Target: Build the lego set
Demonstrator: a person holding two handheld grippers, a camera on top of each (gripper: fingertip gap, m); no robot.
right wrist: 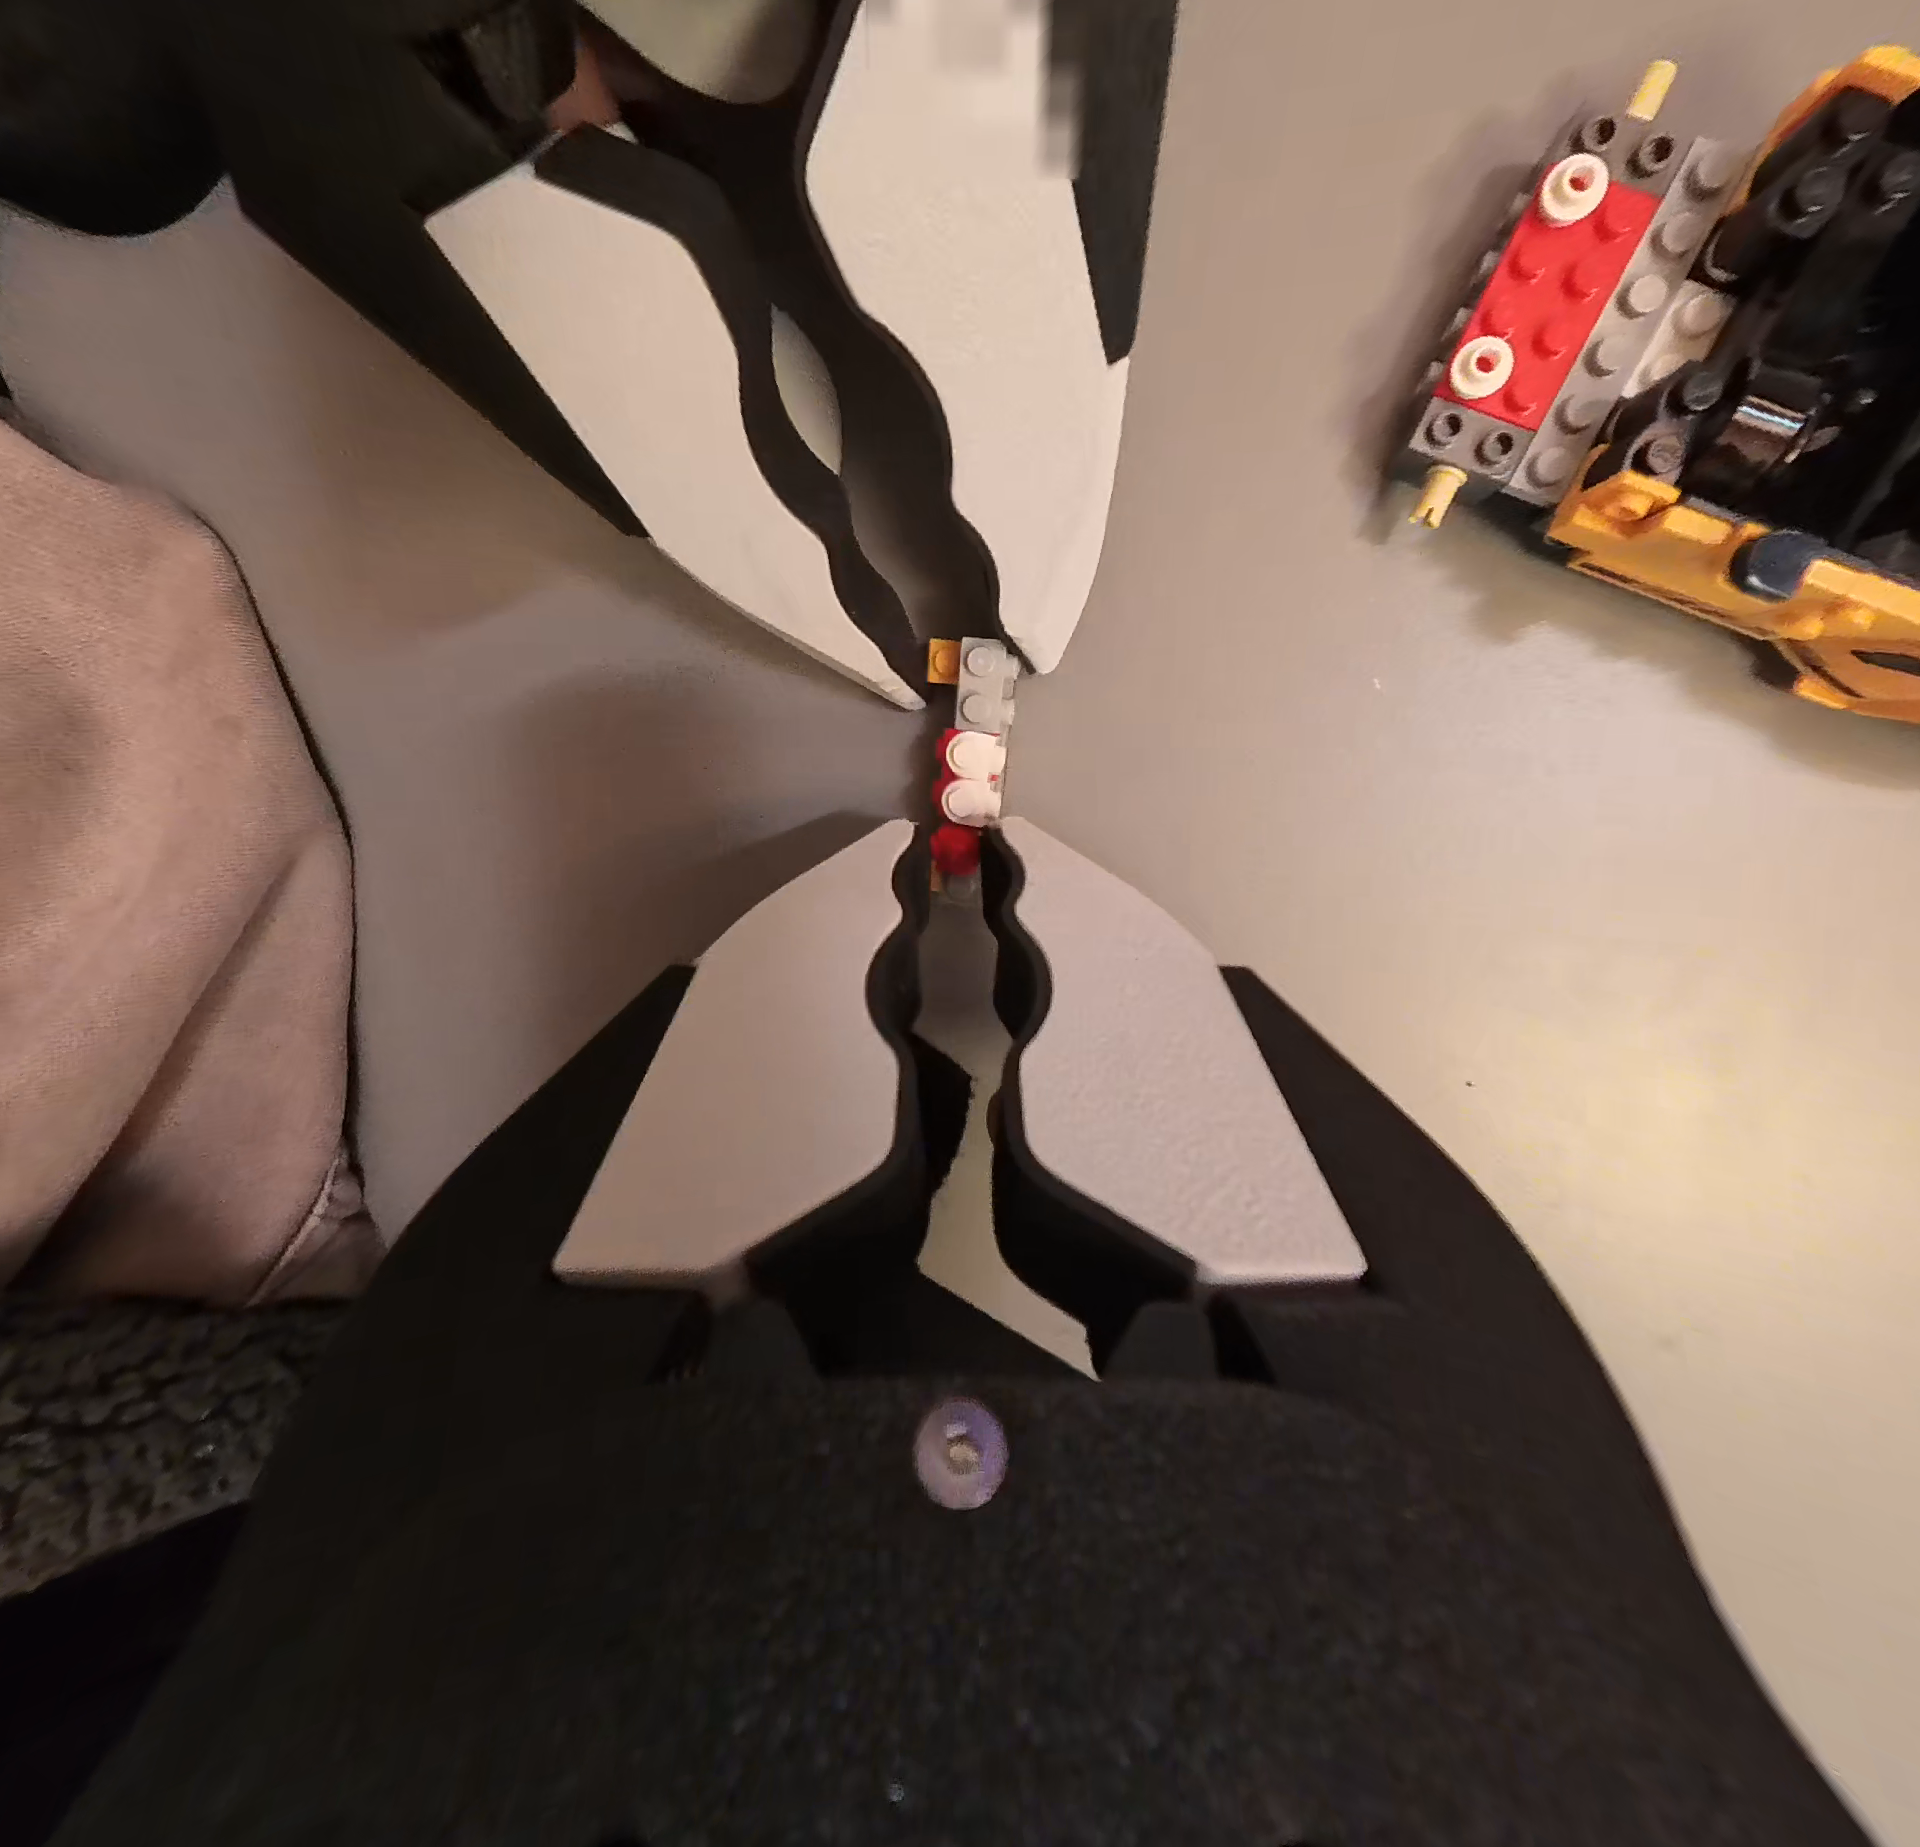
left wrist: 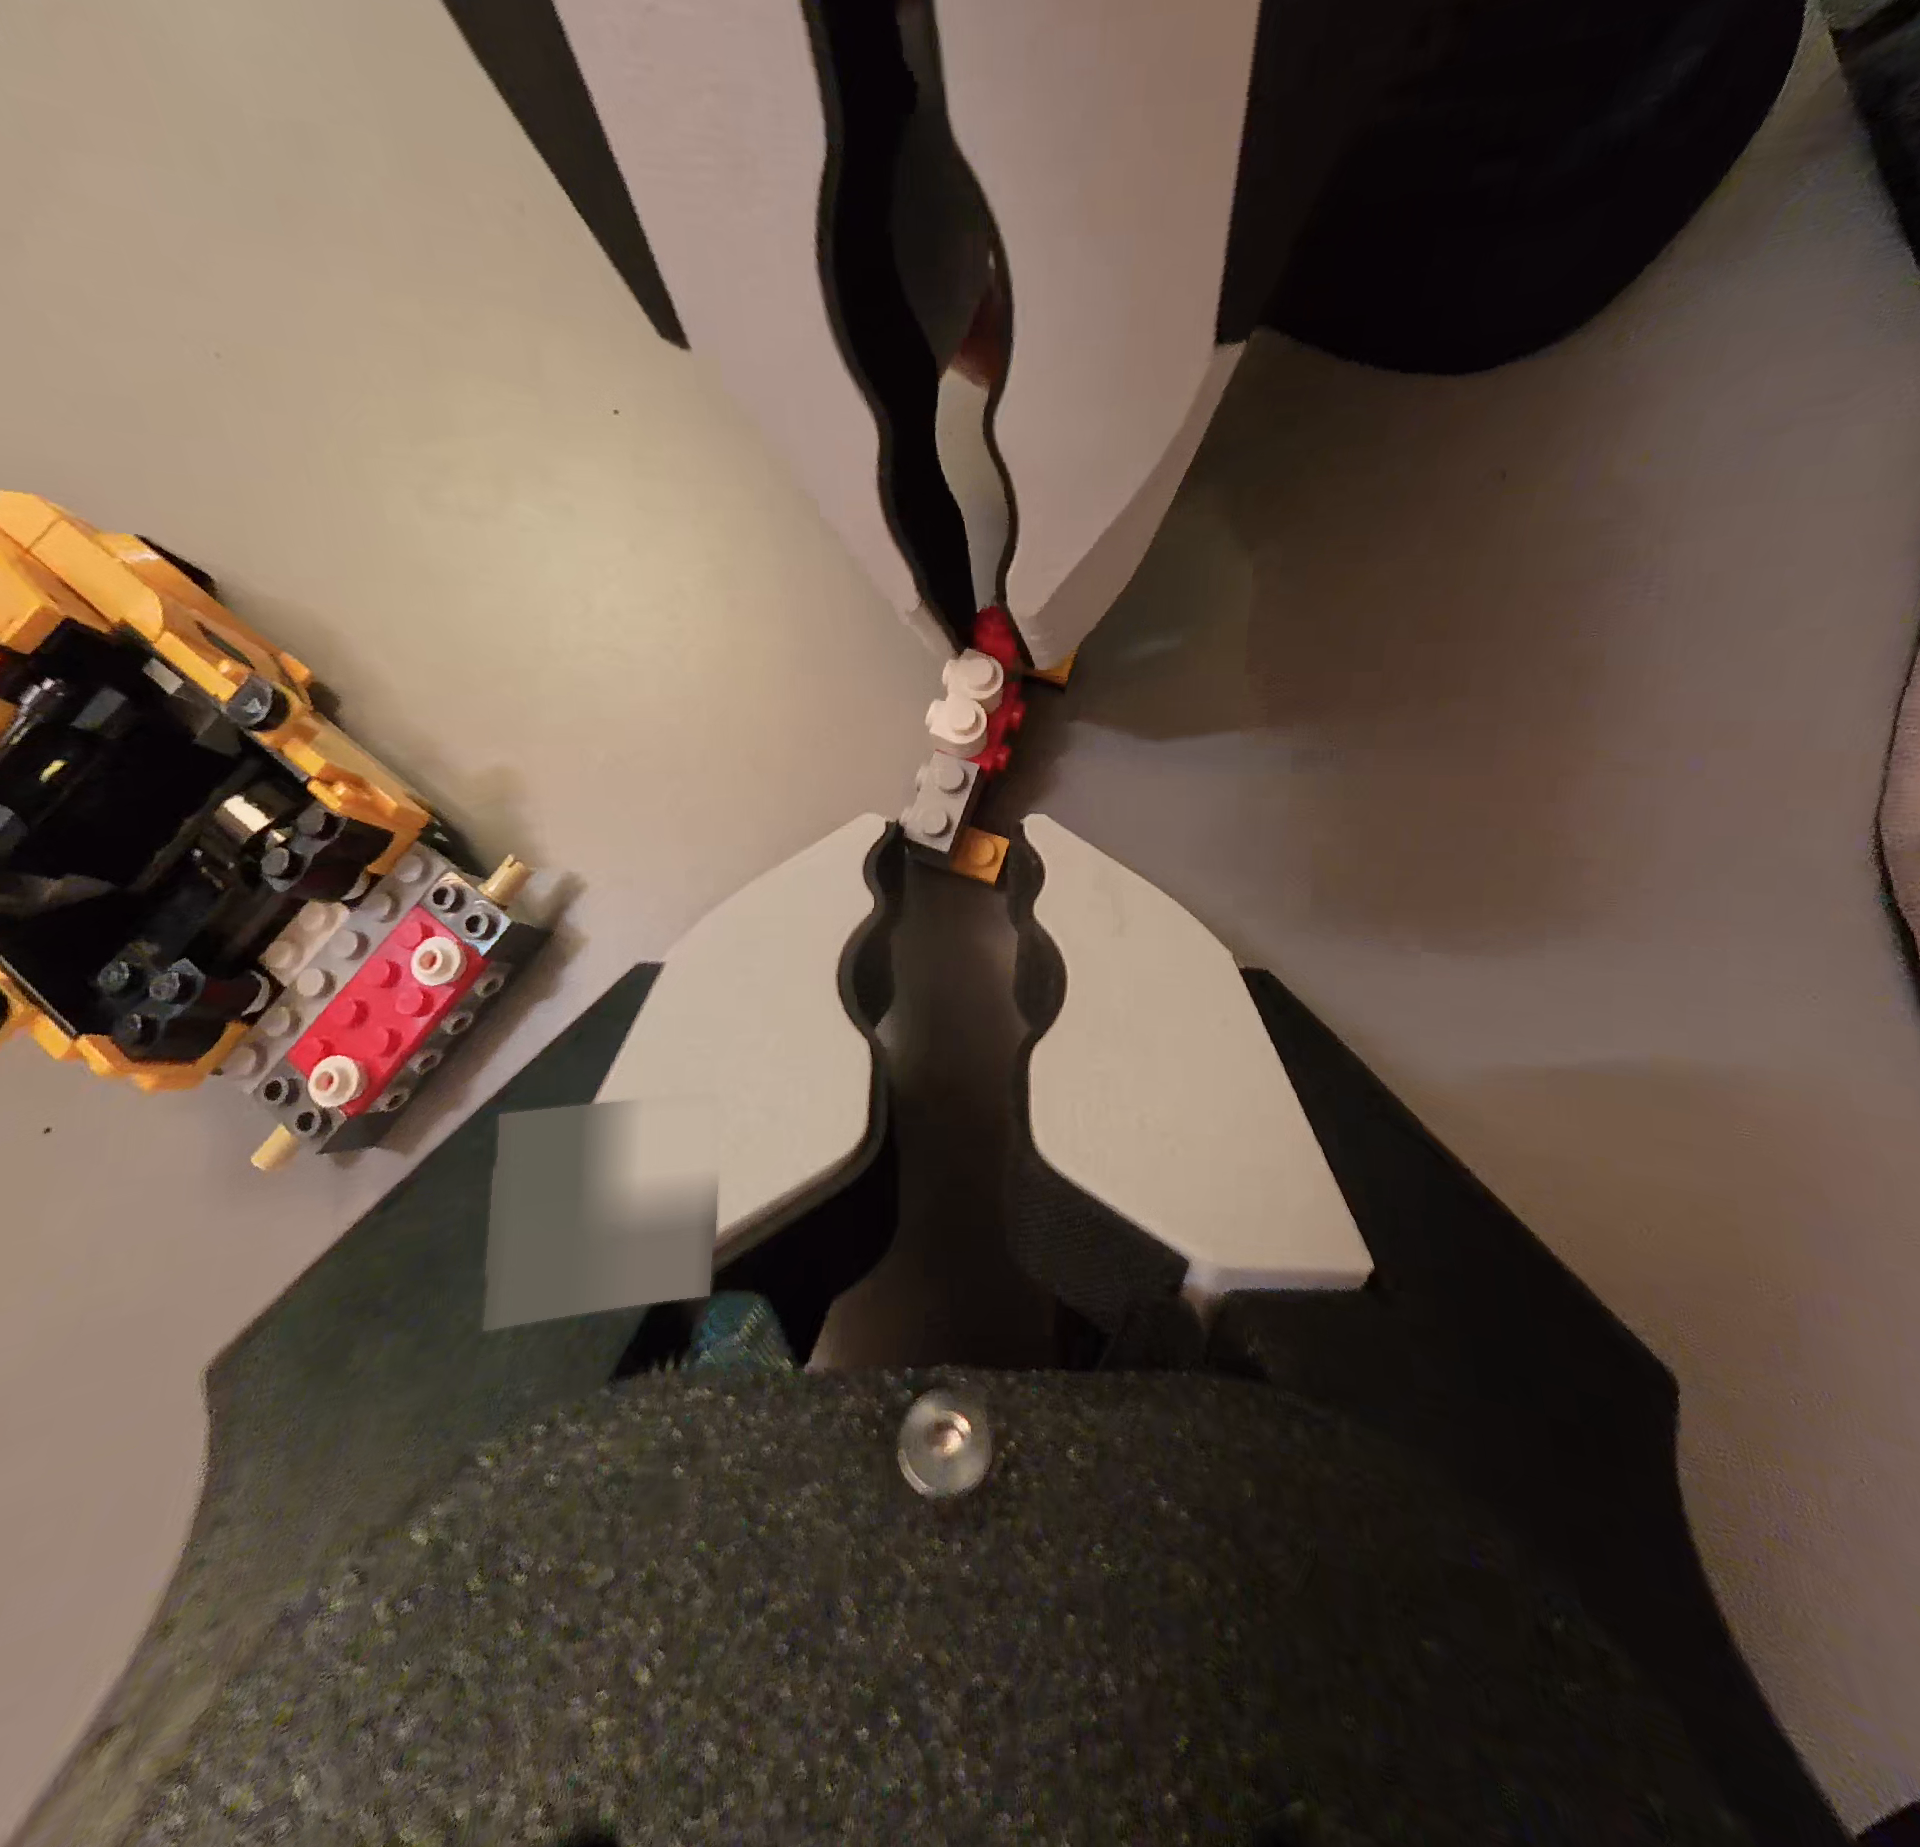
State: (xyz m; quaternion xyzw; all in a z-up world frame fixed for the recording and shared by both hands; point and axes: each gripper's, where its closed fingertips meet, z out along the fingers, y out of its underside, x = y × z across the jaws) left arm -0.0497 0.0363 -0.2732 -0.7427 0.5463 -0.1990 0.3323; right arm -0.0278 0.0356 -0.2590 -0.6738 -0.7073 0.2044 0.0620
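A small lego sub-assembly [left wrist: 961, 748] of grey, white, red and orange pieces is held above the table between both grippers. My left gripper [left wrist: 954, 836] is shut on its grey and orange end. My right gripper [right wrist: 954, 836] is shut on its red end [right wrist: 954, 847]. Each gripper faces the other, tip to tip: the right gripper [left wrist: 987, 634] enters the left wrist view from the top, and the left gripper [right wrist: 977, 680] enters the right wrist view from the top. A partly built yellow and black lego car [left wrist: 208, 841] with a red and grey studded end lies on the table, also in the right wrist view [right wrist: 1714, 343].
The pale grey table [left wrist: 416, 343] carries the car at one side. A pinkish cloth [right wrist: 156, 862] lies at the left of the right wrist view, with dark fuzzy fabric [right wrist: 104, 1434] below it. A dark round object [left wrist: 1507, 135] stands at the top right of the left wrist view. The grippers are tip to tip, or close to it.
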